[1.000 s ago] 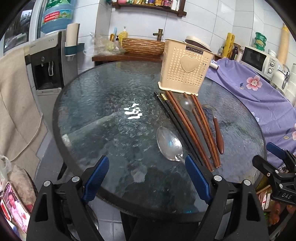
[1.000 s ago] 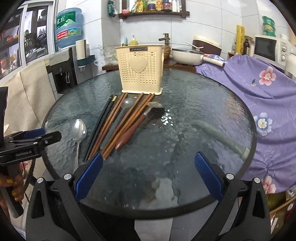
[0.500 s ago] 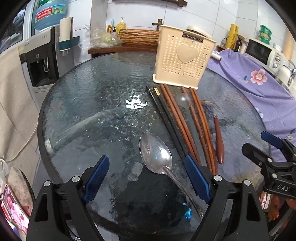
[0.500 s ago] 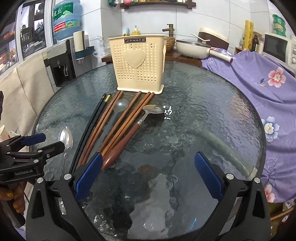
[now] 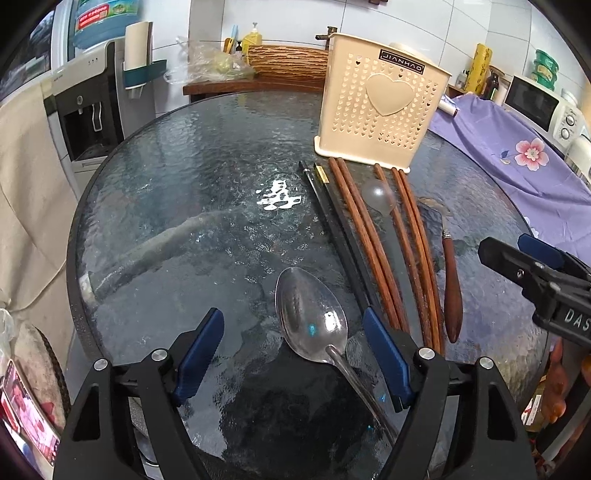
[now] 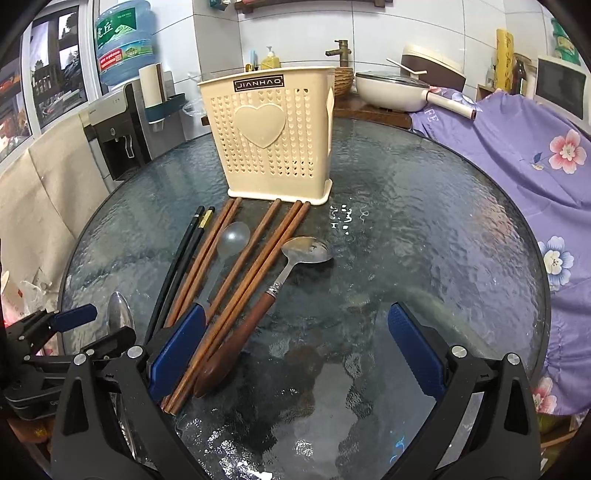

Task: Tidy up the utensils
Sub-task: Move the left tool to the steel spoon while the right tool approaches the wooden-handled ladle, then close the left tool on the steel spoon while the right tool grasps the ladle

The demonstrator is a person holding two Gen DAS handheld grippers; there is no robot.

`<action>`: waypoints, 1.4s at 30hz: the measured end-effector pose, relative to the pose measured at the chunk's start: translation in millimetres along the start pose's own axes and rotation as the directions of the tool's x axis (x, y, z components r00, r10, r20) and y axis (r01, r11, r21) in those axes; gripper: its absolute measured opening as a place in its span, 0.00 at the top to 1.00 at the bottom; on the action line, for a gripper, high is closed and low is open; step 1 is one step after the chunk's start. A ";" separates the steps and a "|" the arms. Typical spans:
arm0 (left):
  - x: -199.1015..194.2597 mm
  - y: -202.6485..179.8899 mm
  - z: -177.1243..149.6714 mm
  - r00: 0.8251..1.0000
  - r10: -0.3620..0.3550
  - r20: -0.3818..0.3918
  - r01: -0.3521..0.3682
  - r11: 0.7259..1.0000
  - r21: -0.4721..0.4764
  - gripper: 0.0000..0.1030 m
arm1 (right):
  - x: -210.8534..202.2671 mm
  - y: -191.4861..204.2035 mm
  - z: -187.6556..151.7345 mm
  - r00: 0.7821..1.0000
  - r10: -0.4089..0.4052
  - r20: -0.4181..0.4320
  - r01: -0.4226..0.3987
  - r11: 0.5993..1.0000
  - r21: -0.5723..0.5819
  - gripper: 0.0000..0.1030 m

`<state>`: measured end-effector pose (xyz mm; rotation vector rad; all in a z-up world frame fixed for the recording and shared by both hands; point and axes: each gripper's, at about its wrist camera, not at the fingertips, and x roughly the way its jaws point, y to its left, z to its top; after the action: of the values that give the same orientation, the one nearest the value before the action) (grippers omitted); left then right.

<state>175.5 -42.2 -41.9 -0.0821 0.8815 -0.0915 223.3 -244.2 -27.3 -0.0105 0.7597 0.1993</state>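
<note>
White-tiled wall [image 6: 406, 33], water dispenser [image 5: 92, 110]

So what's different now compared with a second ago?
Both grippers moved in over the table: the left gripper now straddles the metal spoon, jaws closing, not gripping yet; the right gripper neared the wooden-handled spoon. Chopsticks and holder stayed put.

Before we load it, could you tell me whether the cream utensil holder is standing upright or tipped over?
Upright: the cream utensil holder stands on its base on the glass table, open top upward.
</note>
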 end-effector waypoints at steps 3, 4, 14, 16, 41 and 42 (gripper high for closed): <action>2.3 -1.7 1.6 1.000 0.012 -0.003 -0.012 1.000 0.003 0.28 | 2.1 2.5 -0.4 1.000 -0.012 -0.001 0.012 1.000 -0.024 0.05; 2.9 -2.3 2.1 1.000 0.014 -0.004 -0.014 1.000 0.003 0.28 | 3.1 3.3 -0.1 1.000 -0.014 -0.003 0.014 0.999 -0.030 0.05; 7.4 -9.1 1.4 0.996 0.090 -0.001 -0.089 0.995 0.047 0.36 | 18.2 -3.1 10.4 0.999 -0.030 -0.031 0.029 0.999 -0.016 0.05; 8.6 -12.4 1.6 0.996 0.094 -0.004 -0.093 0.994 0.060 0.36 | 20.4 -3.1 11.6 0.999 -0.038 -0.037 0.037 0.999 -0.020 0.05; 11.9 -11.0 6.0 0.996 0.094 -0.002 -0.094 0.993 0.076 0.42 | 57.8 -7.0 32.5 0.987 -0.108 -0.117 0.116 0.991 0.067 0.18; 11.9 -10.7 6.2 0.996 0.092 -0.002 -0.092 0.993 0.076 0.43 | 60.1 -7.2 33.2 0.986 -0.106 -0.125 0.115 0.991 0.071 0.19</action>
<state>187.4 -54.0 -46.0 0.0296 0.8855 -0.0388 289.8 -238.0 -44.9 0.0088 0.8847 0.0634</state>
